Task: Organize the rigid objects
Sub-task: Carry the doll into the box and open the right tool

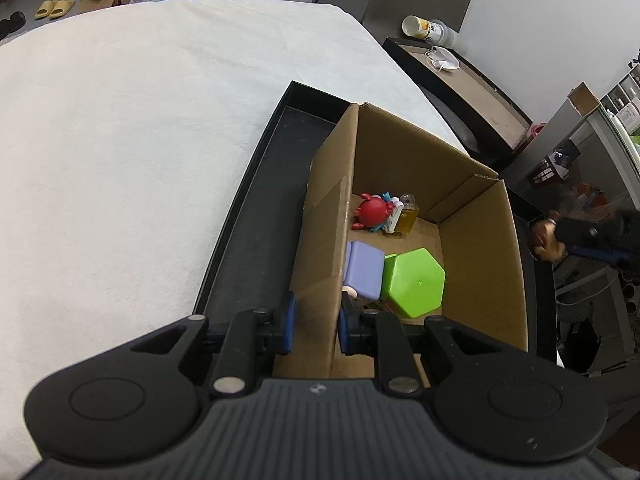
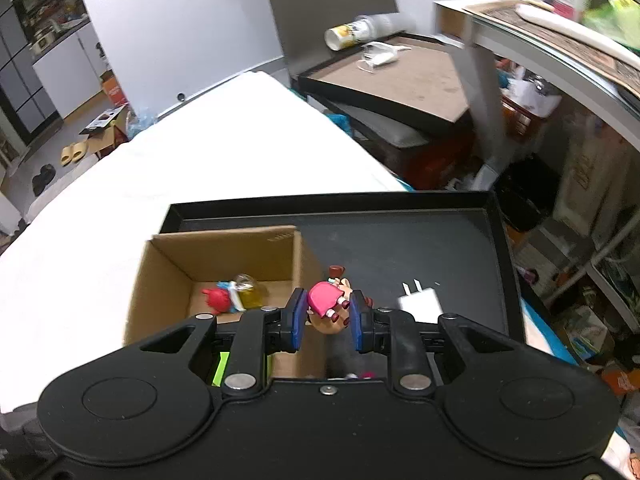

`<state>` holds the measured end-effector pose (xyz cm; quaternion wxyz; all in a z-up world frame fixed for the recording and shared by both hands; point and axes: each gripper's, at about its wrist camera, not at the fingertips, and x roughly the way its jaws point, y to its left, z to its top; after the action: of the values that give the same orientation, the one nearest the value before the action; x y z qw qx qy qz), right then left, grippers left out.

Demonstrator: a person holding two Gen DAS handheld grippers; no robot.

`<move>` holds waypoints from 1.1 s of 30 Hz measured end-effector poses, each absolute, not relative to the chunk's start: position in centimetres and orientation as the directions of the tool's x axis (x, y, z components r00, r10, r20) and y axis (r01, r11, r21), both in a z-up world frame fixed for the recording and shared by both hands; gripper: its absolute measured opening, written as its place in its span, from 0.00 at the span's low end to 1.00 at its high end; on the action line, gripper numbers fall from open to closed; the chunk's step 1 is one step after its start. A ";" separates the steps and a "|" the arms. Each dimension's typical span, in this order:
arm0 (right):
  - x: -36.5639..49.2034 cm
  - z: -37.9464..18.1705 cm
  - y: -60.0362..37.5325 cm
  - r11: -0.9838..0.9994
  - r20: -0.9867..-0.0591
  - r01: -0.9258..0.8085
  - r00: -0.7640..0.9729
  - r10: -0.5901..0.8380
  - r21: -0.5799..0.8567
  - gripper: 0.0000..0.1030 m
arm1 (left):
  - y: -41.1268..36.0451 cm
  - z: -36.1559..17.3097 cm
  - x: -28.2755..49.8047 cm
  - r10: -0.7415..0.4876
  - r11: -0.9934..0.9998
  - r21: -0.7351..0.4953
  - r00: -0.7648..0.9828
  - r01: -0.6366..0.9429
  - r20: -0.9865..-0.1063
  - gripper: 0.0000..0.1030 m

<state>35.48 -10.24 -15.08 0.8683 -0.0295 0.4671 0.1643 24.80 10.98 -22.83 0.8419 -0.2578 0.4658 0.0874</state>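
Observation:
A brown cardboard box (image 1: 480, 240) stands in a black tray (image 1: 256, 240) on a white-covered table. My left gripper (image 1: 317, 322) is shut on the box's left wall, one blue pad on each side. Inside the box lie a red crab toy (image 1: 372, 210), a small bottle of yellow liquid (image 1: 406, 216), a lilac block (image 1: 364, 268) and a green hexagonal piece (image 1: 414, 280). My right gripper (image 2: 326, 316) is shut on a pink-and-tan toy figure (image 2: 326, 304), held above the tray beside the box (image 2: 168, 276). A white charger plug (image 2: 420, 300) lies on the tray floor (image 2: 400, 240).
The white table (image 1: 120, 140) spreads to the left and far side. Behind the tray stand a low side table (image 2: 400, 76) with a cup and a mask, and cluttered shelves (image 2: 580, 80) at the right. The right gripper's dark body (image 1: 592, 240) shows past the box.

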 end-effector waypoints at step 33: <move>34.1 -14.7 -8.3 0.937 -0.830 -0.339 0.497 0.254 0.084 0.42 | 11.4 -23.1 24.9 -0.126 0.838 -0.394 0.567 -0.378 -0.814 0.20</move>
<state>34.14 -8.33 -14.74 0.8640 -0.0450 0.4712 0.1718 24.93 11.39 -23.09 0.8415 -0.2746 0.4592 0.0747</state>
